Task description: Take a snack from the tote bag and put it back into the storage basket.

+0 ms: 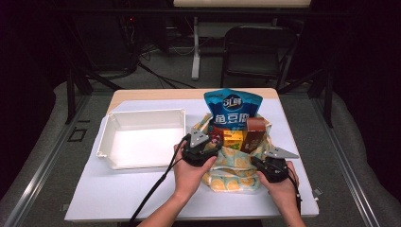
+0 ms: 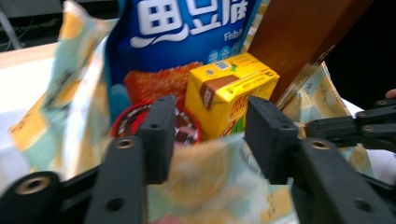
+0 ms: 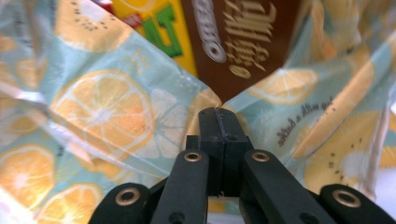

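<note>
While the high view takes in the whole white-covered table [image 1: 142, 198], it gives little of the fingers; the two gripper views supply that. On the table stands a soft fabric bag printed with orange slices on pale blue [image 1: 235, 169], just right of an empty white plastic tray [image 1: 109, 126]. From the bag rise a tall blue snack pouch with white lettering [image 1: 232, 108], a yellow drink carton [image 1: 233, 138] and a brown drink carton [image 1: 255, 131].

The left gripper [image 2: 208, 140] sits at the bag's near left rim, its fingers [image 2: 156, 135] spread wide with nothing between them but the cloth edge below. Its view also shows a round red-rimmed lid [image 2: 140, 122], small in the high view, tucked beside the yellow carton [image 2: 229, 88].

The right gripper [image 3: 218, 135] is at the bag's right rim, fingers [image 3: 209, 140] pressed together; whether cloth is pinched between them cannot be told. Its view shows the brown carton [image 3: 243, 42] close behind the printed fabric [image 3: 102, 107].
</note>
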`<control>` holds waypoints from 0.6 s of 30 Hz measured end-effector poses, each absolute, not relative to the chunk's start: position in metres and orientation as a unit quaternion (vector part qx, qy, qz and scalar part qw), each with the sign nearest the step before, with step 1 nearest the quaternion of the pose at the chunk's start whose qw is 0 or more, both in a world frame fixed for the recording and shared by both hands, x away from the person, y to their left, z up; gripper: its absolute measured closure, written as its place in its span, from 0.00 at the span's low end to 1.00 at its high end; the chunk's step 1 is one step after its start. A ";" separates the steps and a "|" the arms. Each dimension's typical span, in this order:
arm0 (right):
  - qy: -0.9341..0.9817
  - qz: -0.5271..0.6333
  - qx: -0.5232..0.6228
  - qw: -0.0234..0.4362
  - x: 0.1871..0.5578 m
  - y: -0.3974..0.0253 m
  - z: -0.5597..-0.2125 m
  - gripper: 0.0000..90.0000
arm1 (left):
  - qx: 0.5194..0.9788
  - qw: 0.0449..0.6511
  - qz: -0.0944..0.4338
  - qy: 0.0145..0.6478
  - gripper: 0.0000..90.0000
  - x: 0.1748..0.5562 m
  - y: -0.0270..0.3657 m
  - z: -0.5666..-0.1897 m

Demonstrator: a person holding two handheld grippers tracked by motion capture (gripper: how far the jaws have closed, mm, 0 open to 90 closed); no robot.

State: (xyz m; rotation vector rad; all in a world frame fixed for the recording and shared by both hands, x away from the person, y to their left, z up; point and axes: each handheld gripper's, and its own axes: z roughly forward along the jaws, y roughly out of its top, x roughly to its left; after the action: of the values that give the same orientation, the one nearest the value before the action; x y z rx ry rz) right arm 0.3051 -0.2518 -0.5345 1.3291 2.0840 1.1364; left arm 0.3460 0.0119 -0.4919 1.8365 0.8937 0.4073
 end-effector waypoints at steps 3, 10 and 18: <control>0.750 0.419 0.467 0.209 0.301 -0.252 -0.531 1.00 | 0.763 0.502 0.162 0.375 0.77 0.354 0.009 -0.493; 0.750 0.435 0.449 0.216 0.297 -0.253 -0.528 1.00 | 0.784 0.474 0.140 0.375 0.91 0.362 0.007 -0.508; 0.752 0.434 0.447 0.216 0.297 -0.250 -0.528 1.00 | 0.789 0.465 0.147 0.375 1.00 0.342 0.020 -0.524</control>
State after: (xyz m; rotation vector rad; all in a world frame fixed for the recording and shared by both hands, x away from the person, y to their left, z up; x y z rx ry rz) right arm 0.2966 -0.2496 -0.5281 1.2395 2.0837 1.2021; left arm 0.3424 0.0197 -0.5241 1.9373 0.9215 0.3599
